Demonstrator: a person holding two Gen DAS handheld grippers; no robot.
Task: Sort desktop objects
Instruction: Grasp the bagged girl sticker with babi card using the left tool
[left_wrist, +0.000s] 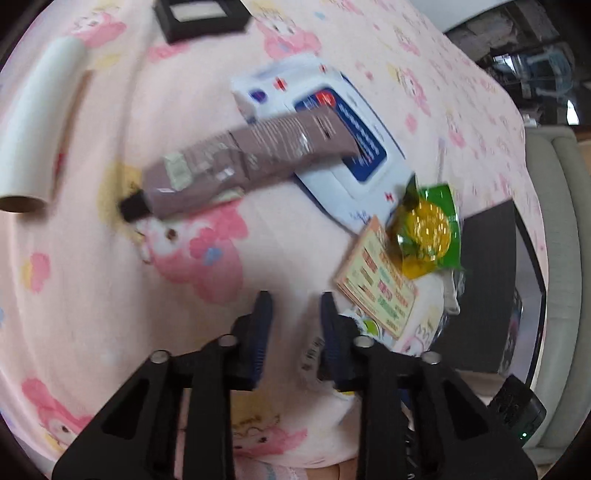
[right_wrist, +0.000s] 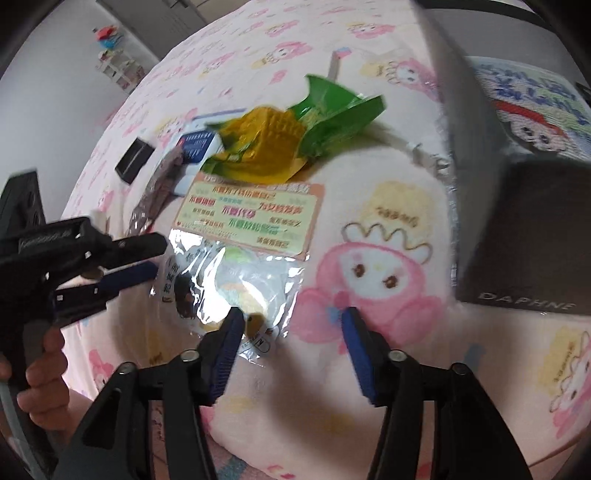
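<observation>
Across pink cartoon-print cloth (left_wrist: 92, 277), scattered and mostly overlapping:

- One brown tube (left_wrist: 240, 162) with a black cap (left_wrist: 133, 206), crumpled, covered in small print too blurred to read. Lying slantwise, its flat end resting on a wipes pack.
- One white and blue wipes pack (left_wrist: 332, 96), flat, with a dark blue label panel and small red marks. Text not legible.
- One white paper roll (left_wrist: 37, 122) on a cardboard core, well apart at the left edge of the left wrist view.
- One shallow black box (left_wrist: 199, 14) with a pale insert, at the far edge.
- One green snack packet (left_wrist: 428, 225), with a yellow round piece showing through a clear window. Propped on the corner of a card, just beside the wipes pack.
- One orange-bordered card (left_wrist: 376, 284), cream-faced, printed with rows of red and green Chinese characters, partly under the packet and overlapping a clear bag.
- One clear plastic bag (right_wrist: 236, 280), glossy, with a white barcode sticker at one end and pale contents inside.
- One dark brown box (right_wrist: 524, 236) at the right, lettered "DAPHNE" along its lower edge.

Left gripper (left_wrist: 295, 306): blue-padded fingers (left_wrist: 264, 314) close together with a narrow gap, bare cloth showing between them and nothing gripped. Clear bag's stickered edge right against one finger. Held by a hand (right_wrist: 44, 369) on its handle.

Right gripper (right_wrist: 293, 317): spread wide, gripping nothing, one fingertip (right_wrist: 236, 321) over the near edge of the clear bag, the other over bare cloth.
</observation>
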